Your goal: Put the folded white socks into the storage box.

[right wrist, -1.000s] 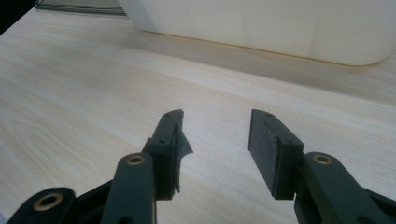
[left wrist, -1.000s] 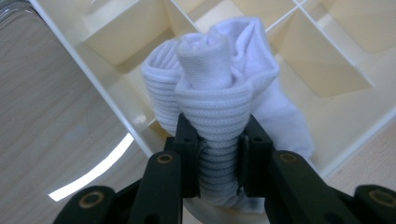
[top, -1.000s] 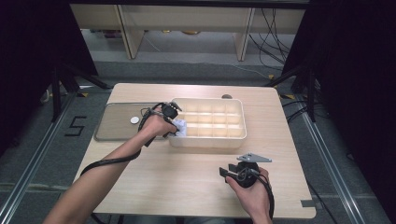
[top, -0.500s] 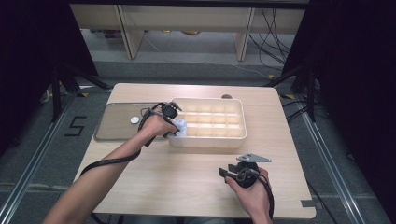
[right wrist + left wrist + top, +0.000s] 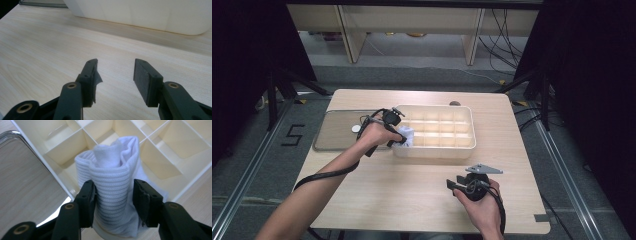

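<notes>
Pale wood table (image 5: pixel 412 190) — grey floor (image 5: pixel 257 165), possibly taped — dark surrounds.

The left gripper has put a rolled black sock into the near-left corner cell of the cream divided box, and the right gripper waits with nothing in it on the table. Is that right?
Not quite: the sock is white, as the left gripper view shows. The rest stands: the left gripper is at the divided box's near-left corner cell, and the right gripper waits with nothing in it.

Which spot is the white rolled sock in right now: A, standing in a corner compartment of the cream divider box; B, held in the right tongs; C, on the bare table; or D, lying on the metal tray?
A: the sock stands in the divider box corner cell nearest the tray.
</notes>
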A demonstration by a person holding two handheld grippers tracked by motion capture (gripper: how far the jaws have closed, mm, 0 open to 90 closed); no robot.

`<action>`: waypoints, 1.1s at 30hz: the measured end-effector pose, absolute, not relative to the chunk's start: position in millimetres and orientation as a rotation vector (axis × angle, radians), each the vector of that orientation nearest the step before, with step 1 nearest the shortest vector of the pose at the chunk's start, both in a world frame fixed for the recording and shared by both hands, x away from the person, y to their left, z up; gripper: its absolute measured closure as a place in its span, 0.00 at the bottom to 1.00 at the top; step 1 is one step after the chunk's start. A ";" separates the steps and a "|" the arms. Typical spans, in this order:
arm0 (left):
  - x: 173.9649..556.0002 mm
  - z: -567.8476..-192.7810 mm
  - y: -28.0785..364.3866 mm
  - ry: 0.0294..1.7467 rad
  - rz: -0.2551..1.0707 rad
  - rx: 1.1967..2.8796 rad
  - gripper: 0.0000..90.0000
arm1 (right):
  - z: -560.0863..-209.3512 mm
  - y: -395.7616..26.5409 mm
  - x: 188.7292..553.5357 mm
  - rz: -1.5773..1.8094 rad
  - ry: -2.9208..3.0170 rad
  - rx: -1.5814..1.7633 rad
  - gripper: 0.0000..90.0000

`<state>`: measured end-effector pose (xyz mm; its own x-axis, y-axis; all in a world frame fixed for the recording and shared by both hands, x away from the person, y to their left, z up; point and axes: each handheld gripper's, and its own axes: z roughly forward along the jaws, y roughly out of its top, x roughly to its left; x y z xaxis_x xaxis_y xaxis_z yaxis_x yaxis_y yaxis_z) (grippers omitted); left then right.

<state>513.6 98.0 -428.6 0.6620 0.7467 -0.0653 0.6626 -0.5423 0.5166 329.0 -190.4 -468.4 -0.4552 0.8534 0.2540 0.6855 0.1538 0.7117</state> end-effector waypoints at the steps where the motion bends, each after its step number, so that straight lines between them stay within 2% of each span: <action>1: 514.1 -427.5 99.1 1.086 0.212 2.369 0.55 | -468.1 -190.0 328.2 1.189 2.213 1.532 0.61; 6: 517.7 -422.1 101.5 1.074 0.191 2.311 0.44 | -467.3 -189.1 327.2 1.187 2.208 1.561 0.61; 10: 522.7 -417.1 99.2 1.077 0.204 2.250 0.43 | -467.8 -190.2 328.9 1.185 2.214 1.526 0.60; 13: 525.3 -418.6 96.5 1.101 0.185 2.245 0.49 | -466.5 -190.3 328.1 1.178 2.207 1.528 0.60; 18: 529.1 -421.2 96.7 1.142 0.183 2.234 0.65 | -466.6 -191.3 328.6 1.181 2.206 1.509 0.60; 23: 527.8 -421.4 98.5 1.107 0.206 2.256 0.78 | -467.1 -191.0 328.8 1.196 2.205 1.527 0.60; 33: 515.7 -422.0 97.4 0.960 0.319 2.309 0.82 | -466.2 -188.0 327.0 1.189 2.197 1.561 0.60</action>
